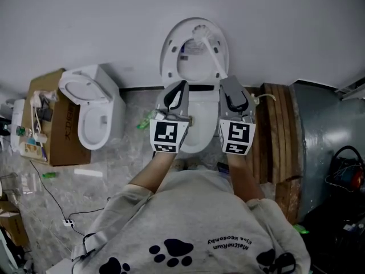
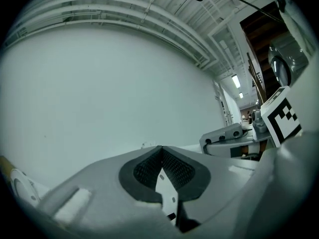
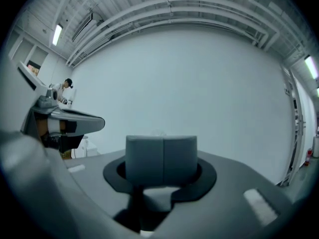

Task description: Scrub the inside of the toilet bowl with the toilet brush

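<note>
The white toilet stands against the wall with its lid raised. A white toilet brush shows in front of the lid, and its thin handle slants down to the tips of my right gripper. The right gripper is shut, pad against pad, and the pads hide the handle. My left gripper is level with it over the bowl's left side. Its jaws meet at the tips and hold nothing. Both gripper views face the bare wall.
A second white toilet stands to the left beside a cardboard box with small items. Wooden planks and a grey metal body crowd the right. Cables run over the floor at lower left.
</note>
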Available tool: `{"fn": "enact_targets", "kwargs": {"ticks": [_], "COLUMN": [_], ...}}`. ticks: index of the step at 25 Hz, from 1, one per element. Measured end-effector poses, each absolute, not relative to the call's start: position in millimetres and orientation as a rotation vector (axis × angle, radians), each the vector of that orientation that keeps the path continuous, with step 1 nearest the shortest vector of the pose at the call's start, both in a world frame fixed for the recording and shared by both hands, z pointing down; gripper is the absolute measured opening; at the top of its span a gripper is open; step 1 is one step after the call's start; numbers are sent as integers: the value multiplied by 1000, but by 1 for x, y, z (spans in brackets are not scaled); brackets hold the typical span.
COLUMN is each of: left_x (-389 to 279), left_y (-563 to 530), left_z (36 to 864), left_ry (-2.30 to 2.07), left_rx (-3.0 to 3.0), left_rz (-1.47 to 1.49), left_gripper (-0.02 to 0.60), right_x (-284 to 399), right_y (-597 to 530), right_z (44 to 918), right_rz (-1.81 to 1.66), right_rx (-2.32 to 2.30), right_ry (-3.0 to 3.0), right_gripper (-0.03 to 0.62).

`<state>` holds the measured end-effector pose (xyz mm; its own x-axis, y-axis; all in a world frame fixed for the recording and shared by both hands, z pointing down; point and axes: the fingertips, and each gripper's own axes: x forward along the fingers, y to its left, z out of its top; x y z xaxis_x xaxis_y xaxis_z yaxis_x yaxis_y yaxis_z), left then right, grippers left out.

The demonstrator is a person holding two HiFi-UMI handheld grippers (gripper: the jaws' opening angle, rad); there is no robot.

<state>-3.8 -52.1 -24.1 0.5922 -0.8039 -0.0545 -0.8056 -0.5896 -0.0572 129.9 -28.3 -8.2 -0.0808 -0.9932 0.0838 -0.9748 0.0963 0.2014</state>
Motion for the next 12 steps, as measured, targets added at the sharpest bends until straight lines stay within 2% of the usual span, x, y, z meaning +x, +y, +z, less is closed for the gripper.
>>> {"fn": "enact_targets", "kwargs": {"ticks": [12], "left_x": [7], "left_y": [-39], "left_z": [-40], "left_ry": [1377], "left_rx": [-2712], "left_rz": [61], "left_gripper": [-2], "right_x": [135], "right_y": [-11], "right_z": [-16], "right_rz": [-118], "right_rx": [1986], "right_ry": [-2222], "right_gripper": [153]}}
